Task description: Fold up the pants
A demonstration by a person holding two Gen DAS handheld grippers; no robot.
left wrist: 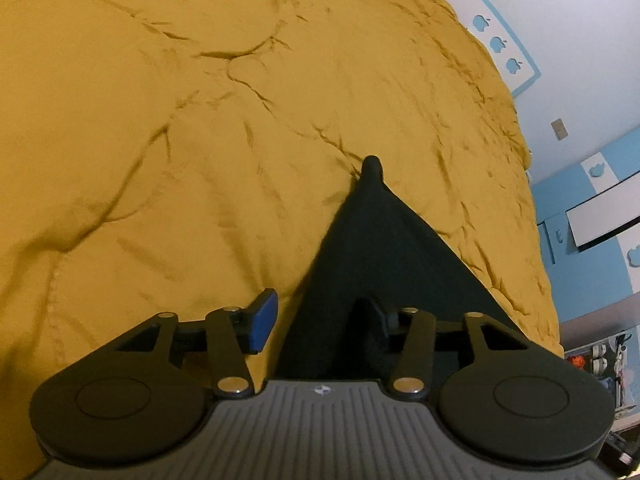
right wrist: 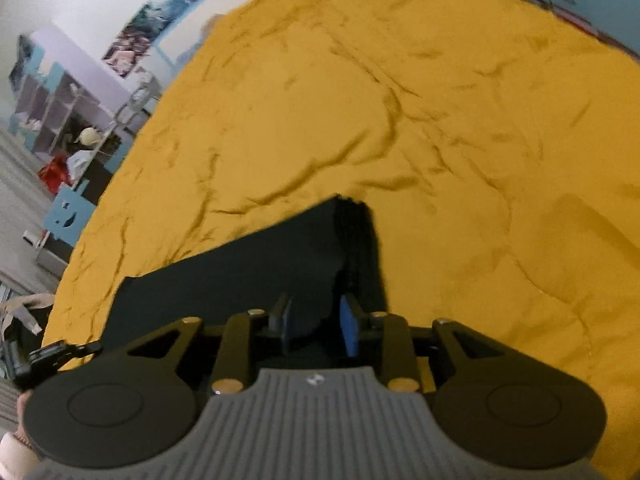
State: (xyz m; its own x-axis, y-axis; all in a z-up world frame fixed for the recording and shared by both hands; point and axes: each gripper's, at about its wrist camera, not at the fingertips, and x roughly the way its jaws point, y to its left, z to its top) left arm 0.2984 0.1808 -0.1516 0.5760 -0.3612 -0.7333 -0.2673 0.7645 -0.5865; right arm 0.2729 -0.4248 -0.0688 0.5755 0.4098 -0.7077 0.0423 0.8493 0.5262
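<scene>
Dark pants [left wrist: 380, 248] lie on a yellow bedspread [left wrist: 180, 120], narrowing to a point at their far end. My left gripper [left wrist: 320, 318] is open over their near part. Its blue left pad [left wrist: 262, 320] hangs over bare bedspread, clear of the cloth, and its right finger [left wrist: 376, 316] sits against the dark fabric. In the right wrist view the pants [right wrist: 240, 272] spread leftward as a flat dark panel with a thicker folded edge [right wrist: 356, 240]. My right gripper [right wrist: 316, 322] is low over them, its jaws apart and only dark cloth in the gap. Neither pad visibly presses on it.
The bedspread [right wrist: 440, 120] is wrinkled and fills most of both views. Its right edge meets a white and blue wall with apple decals [left wrist: 496, 44]. Beyond its left edge are shelves [right wrist: 60, 112], a red item [right wrist: 56, 172] and floor. A black object [right wrist: 44, 356] shows at lower left.
</scene>
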